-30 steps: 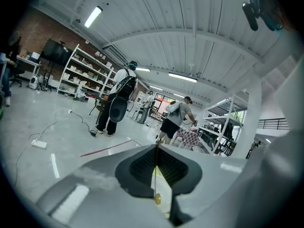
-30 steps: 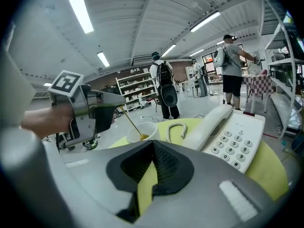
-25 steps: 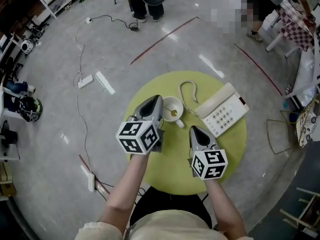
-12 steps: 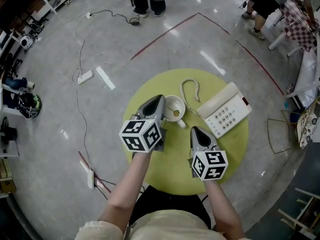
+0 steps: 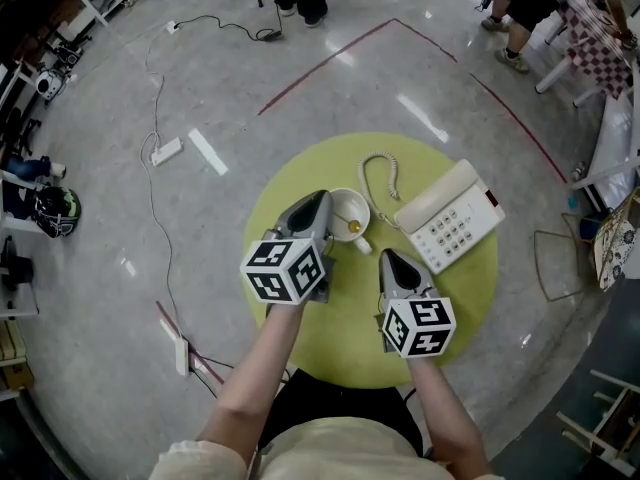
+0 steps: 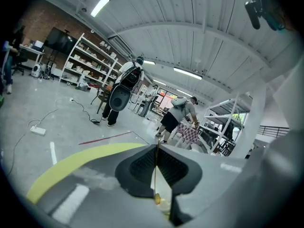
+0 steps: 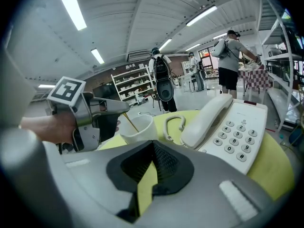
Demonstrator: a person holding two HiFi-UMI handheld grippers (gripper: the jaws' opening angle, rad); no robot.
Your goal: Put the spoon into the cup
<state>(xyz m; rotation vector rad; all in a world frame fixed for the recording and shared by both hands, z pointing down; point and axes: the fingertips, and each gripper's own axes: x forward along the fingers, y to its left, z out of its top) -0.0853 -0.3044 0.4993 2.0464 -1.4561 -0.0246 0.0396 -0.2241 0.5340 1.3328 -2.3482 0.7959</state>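
The spoon (image 7: 128, 119) is showing as a thin golden stem. The left claw (image 5: 317, 201) is clenching its upper part, while the lower end is reaching down into the white cup (image 5: 343, 204). The cup is standing upright near the middle of the round yellow-green worktop (image 5: 340, 343), and its handle is pointing toward the right claw (image 5: 389, 259). Just beside the cup, on the right, a coiled cord (image 5: 374, 182) is lying. It is leading to a white telephone (image 5: 447, 223), which is taking up the right part of the worktop close to the edge. The right claw is hovering nearer to the person, apart from both the cup and the telephone; its jaws are pressing together with nothing between them. A wide stretch of bare worktop is spreading around this claw and toward the near edge, while the left claw is hanging close to the left edge, over the cup's rim. In the head view only a small golden spot is appearing inside the cup, because the left claw is covering the stem. The right gripper view is showing from the side how the stem is slanting from the left claw's tip into the cup's mouth. The left gripper view is giving only a fine golden line between the shut jaws, ending in a small rounded knob.
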